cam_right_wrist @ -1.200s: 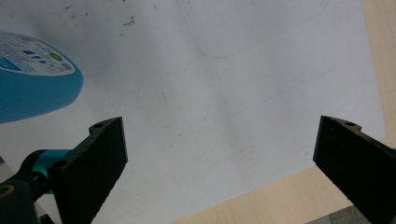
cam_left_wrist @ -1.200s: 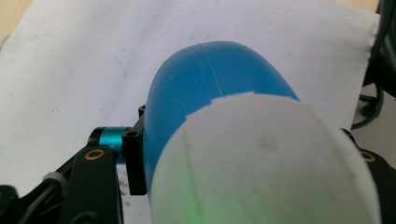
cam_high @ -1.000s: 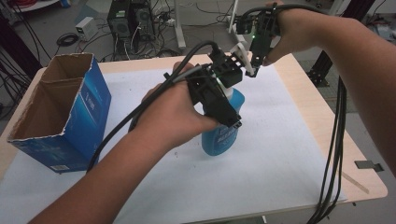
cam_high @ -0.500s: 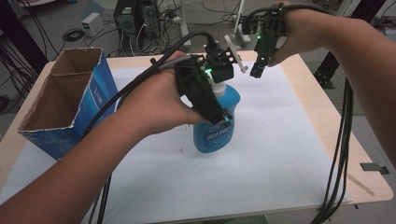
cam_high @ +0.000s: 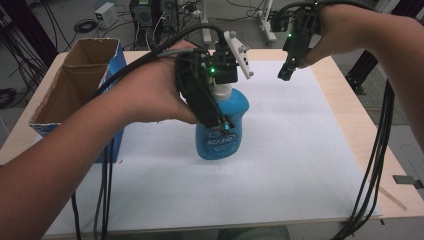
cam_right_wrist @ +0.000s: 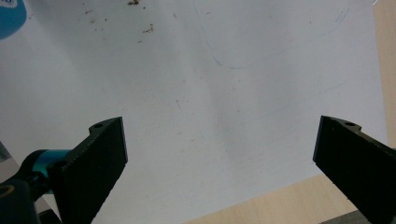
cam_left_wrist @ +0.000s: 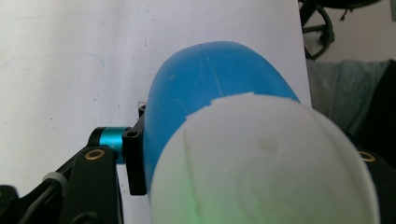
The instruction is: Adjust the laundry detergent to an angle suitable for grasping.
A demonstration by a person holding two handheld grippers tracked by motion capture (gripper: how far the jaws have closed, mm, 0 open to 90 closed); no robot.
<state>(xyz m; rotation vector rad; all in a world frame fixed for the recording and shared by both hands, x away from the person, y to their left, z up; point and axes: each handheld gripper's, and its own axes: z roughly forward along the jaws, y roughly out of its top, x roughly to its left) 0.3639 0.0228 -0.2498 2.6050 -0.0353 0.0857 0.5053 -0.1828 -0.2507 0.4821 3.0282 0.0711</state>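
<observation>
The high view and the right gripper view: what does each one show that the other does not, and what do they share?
The high view alone gives the open cardboard box, the left hand-held gripper shut on the upright blue bottle, and the bottle's white cap. The right gripper view alone gives the right hand-held gripper from close up, jaws wide apart with nothing between them, and small brown crumbs on the sheet. Both give the white sheet and the table's wooden edge.

Lab setting, computer tower (cam_high: 150, 12) and tangled cables (cam_high: 15, 55) on the floor, wooden counter (cam_high: 350, 100) under white sheet (cam_high: 280, 165)
</observation>
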